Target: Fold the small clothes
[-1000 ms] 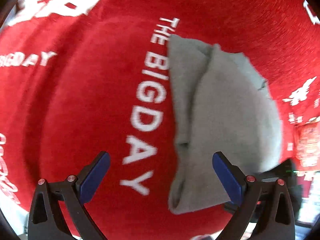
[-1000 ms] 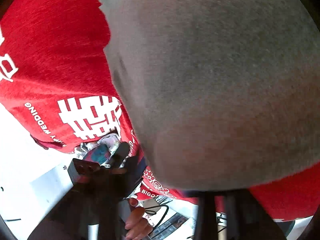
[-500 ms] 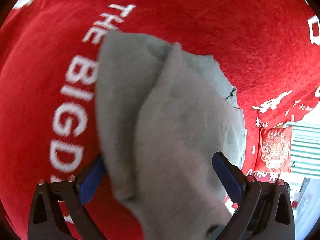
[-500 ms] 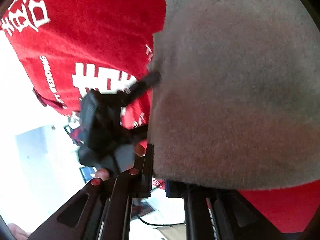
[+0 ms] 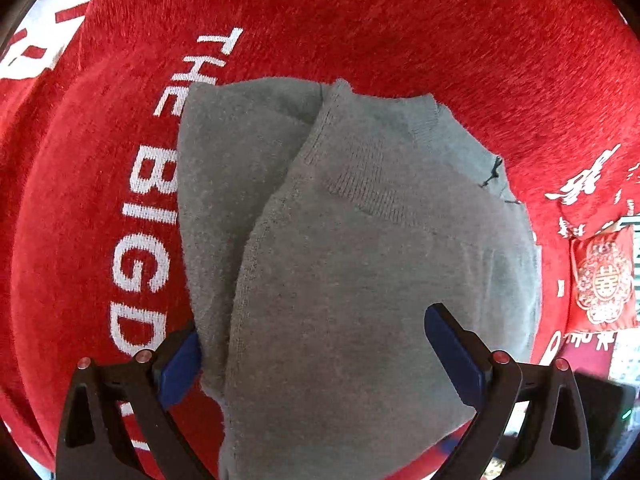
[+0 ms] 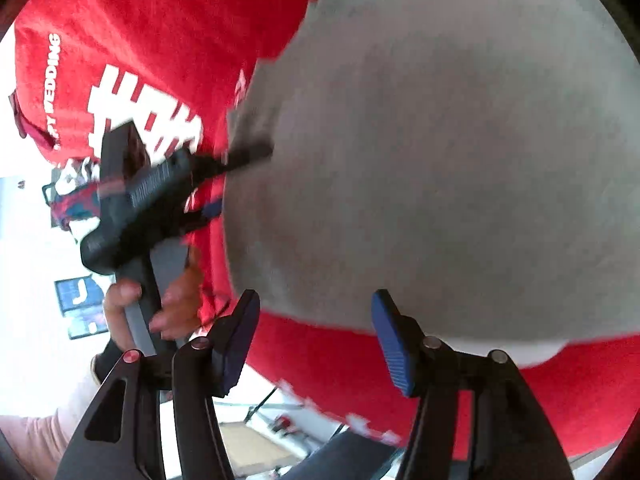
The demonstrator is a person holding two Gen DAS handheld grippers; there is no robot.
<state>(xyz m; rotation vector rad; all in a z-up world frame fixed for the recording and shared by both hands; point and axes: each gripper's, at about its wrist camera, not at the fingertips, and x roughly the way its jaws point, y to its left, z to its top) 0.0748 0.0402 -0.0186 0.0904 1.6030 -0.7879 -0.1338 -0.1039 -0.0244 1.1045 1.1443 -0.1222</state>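
- While the grey garment (image 5: 360, 280) lies folded over on the red cloth (image 5: 360, 32), one layer lapped across another with a ribbed edge showing near the top, the fold looks partly made rather than finished.
- The right gripper (image 6: 316, 340) has just been opening; its jaws stand apart with nothing between them, and the garment's near edge (image 6: 400, 200) lies just beyond the blue pads, so the judgement is that this side of the fold has been let go.
- The left gripper (image 5: 316, 356) hangs over the near part of the garment with its jaws wide; the left pad (image 5: 180, 364) sits at the cloth's left edge and the right pad over its surface, neither seen pressing.
- In the right wrist view the left gripper (image 6: 248, 154) shows as a dark, blurred tool at the garment's left border, a hand (image 6: 160, 304) around its handle; whether its tip touches the fabric cannot be told.
- White lettering (image 5: 148, 216) on the red cloth runs beside the garment's left edge.
- The step in hand seems to be the handover between folds.
- The next move probably calls for a fresh pinch on a free edge, taking both layers together so the lapped flap does not slide open, then carrying it across squarely.
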